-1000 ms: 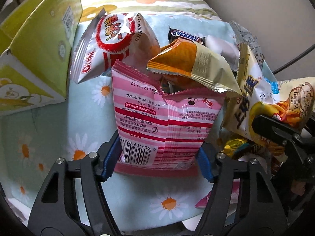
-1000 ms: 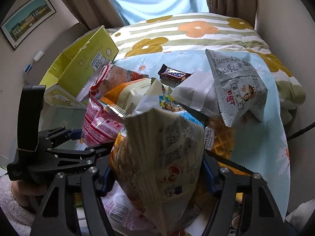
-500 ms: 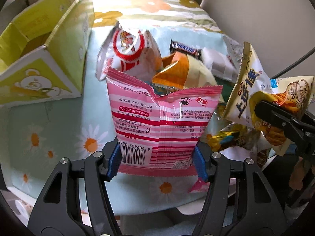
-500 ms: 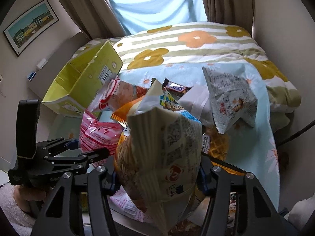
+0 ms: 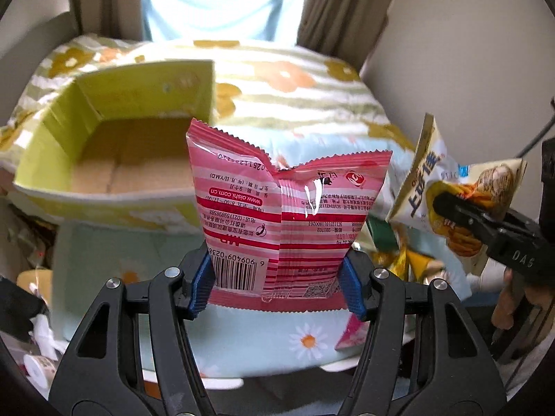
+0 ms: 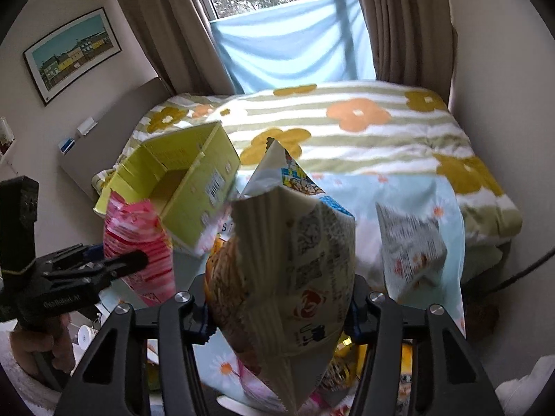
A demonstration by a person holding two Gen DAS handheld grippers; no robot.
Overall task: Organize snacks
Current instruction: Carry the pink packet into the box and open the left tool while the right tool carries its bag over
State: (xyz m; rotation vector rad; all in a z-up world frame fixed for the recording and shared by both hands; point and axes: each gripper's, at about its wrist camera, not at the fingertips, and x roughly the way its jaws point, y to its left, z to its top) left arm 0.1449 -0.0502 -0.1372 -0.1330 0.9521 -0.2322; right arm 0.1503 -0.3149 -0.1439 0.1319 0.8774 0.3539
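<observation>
Left wrist view: the left gripper (image 5: 279, 284) is closed on a pink striped snack bag (image 5: 277, 215), held before the open yellow box (image 5: 114, 159). Right gripper (image 6: 277, 315) pinches a cream snack bag (image 6: 295, 277) above the bed (image 6: 347, 121).

The left gripper (image 5: 279, 279) is raised, its two blue pads (image 5: 201, 282) pressed against the sides of the pink bag (image 5: 284, 215), so the jaws are closed on it. The right gripper (image 6: 277, 315) is also raised, just beside the left one, with its jaws closed on the pale bag (image 6: 295, 277). A hand (image 6: 41, 345) grips the left handle from below.
</observation>
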